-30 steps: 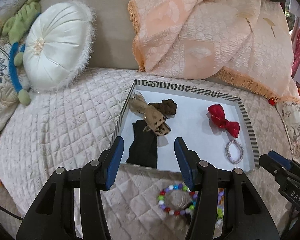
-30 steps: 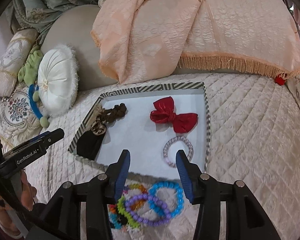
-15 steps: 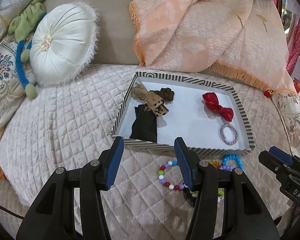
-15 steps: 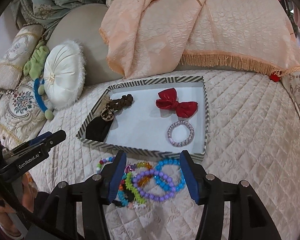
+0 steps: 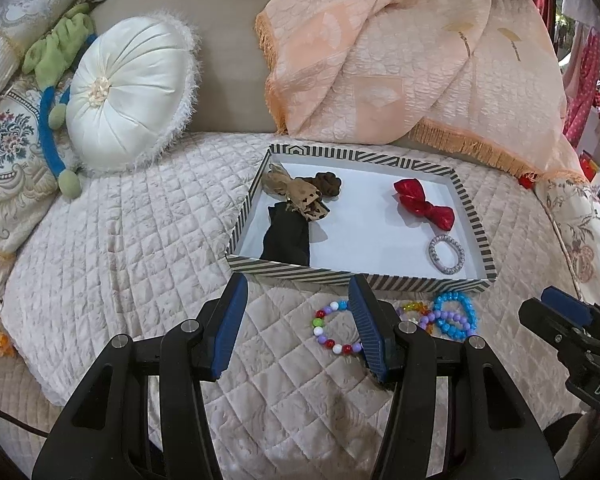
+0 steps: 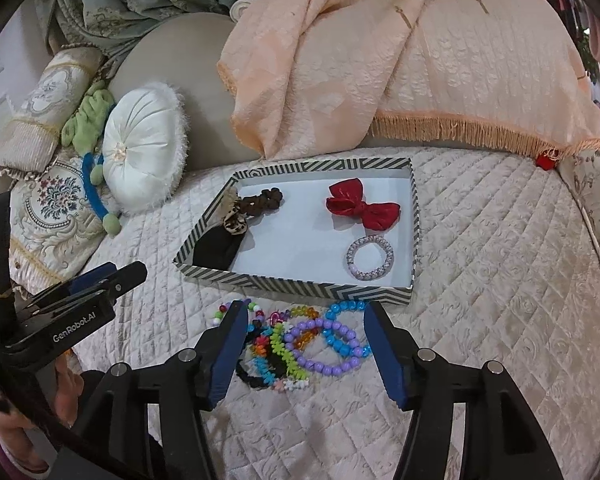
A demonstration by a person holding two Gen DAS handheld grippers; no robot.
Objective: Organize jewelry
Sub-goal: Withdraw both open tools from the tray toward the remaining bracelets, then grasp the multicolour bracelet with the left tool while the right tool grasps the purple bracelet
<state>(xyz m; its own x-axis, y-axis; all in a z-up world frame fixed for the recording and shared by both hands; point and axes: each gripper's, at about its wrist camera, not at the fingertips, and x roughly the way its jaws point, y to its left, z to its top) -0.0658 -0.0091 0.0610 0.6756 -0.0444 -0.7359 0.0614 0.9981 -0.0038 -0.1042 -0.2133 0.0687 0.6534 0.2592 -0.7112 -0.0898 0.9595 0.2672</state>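
Quilted cream bedspread [image 5: 140, 264], cushions and a peach fringed throw [image 6: 380, 60] at the back. Striped tray [image 6: 292, 284] sits on the quilt just beyond both sets of tongs.

Left tongs [image 5: 298, 326]: jaws stand wide apart, nothing between them but bare quilt. Right tongs [image 6: 304, 350]: jaws opening, nothing pinched; the bracelet pile shows between the blue pads, lying on the quilt below, untouched.

In the tray, judged done:
- red bow [image 6: 362, 206], far right part, beyond the right tongs
- silvery ring bracelet [image 6: 369, 258], near right corner, straight ahead of the right tongs' right pad
- brown scrunchie [image 6: 264, 199], leopard-print bow [image 5: 300, 196] and a black cloth piece [image 5: 288, 236], bunched along the left wall, ahead of the left tongs

Not yet in the tray, all on the quilt on the near side of the tray wall:
- multicolour bead bracelet [image 5: 334, 330], just beside the left tongs' right pad
- blue bead bracelet [image 6: 346, 332] and purple bead bracelet [image 6: 318, 346], overlapping, between the right tongs' pads
- tangle of small items [image 6: 274, 350], green, black, orange, turquoise; cannot separate them

Estimate: roughly half sorted. The loose pile is the remaining work, nearest the right tongs.
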